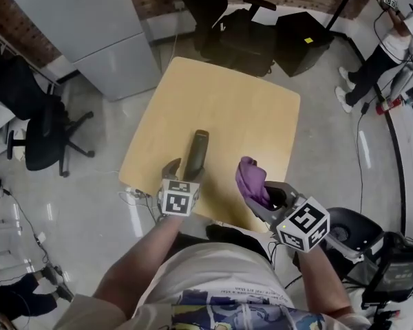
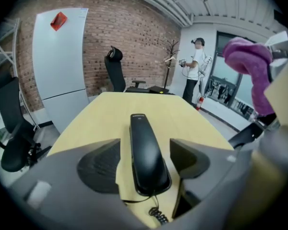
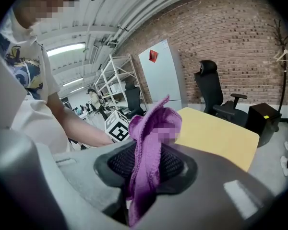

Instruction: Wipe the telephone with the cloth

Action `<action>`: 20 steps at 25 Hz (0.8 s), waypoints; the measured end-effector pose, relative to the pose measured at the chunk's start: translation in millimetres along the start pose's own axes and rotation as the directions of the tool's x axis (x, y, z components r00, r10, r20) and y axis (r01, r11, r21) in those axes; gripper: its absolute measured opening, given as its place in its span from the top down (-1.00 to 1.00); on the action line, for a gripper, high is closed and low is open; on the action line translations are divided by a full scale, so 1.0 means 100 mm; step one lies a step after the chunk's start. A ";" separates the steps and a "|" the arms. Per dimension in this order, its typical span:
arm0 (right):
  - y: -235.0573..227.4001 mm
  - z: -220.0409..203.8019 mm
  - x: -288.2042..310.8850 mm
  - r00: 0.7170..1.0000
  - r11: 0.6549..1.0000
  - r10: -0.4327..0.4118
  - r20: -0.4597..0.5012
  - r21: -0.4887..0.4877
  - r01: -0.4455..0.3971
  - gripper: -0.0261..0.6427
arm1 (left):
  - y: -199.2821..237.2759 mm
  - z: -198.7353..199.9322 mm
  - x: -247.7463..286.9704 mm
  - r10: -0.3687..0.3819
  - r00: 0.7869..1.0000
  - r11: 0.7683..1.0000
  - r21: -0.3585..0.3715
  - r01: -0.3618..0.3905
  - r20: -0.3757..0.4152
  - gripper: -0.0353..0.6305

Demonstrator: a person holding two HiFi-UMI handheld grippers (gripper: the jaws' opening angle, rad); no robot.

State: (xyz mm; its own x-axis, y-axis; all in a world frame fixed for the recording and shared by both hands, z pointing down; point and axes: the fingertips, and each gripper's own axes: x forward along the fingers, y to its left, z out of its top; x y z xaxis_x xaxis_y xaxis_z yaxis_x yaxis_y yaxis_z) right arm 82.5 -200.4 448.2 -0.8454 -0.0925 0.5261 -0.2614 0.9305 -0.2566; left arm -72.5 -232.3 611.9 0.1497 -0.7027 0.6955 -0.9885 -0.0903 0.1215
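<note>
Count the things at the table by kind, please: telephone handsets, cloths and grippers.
1 telephone handset
1 cloth, purple
2 grippers: left gripper, right gripper
Total: 4

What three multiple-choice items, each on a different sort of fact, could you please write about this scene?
1. Where does the telephone handset lie?
A. on the floor
B. on the table, between the left gripper's open jaws
C. on a chair

2. What colour is the cloth?
A. purple
B. white
C. green

3. What is the right gripper's state?
A. open and empty
B. out of view
C. shut on the cloth

Answers: B, the left gripper view shows it on the tabletop between separated jaws; A, it looks purple in every view; C, the right gripper view shows it clamped on the cloth.
</note>
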 end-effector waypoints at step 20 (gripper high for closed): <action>-0.21 -0.15 0.05 0.999 0.999 0.022 -0.043 0.044 -0.020 0.59 | 0.00 -0.12 0.42 0.069 0.996 0.998 0.001 -0.069 -0.055 0.15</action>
State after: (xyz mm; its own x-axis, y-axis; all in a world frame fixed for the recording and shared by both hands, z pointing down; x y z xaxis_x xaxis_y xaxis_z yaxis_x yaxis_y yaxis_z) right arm 91.3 -215.4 468.3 -0.8301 -0.0570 0.5546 -0.2649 0.9156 -0.3024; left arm -66.2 -253.4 649.2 0.0824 -0.6676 0.7400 -0.9964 -0.0422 0.0729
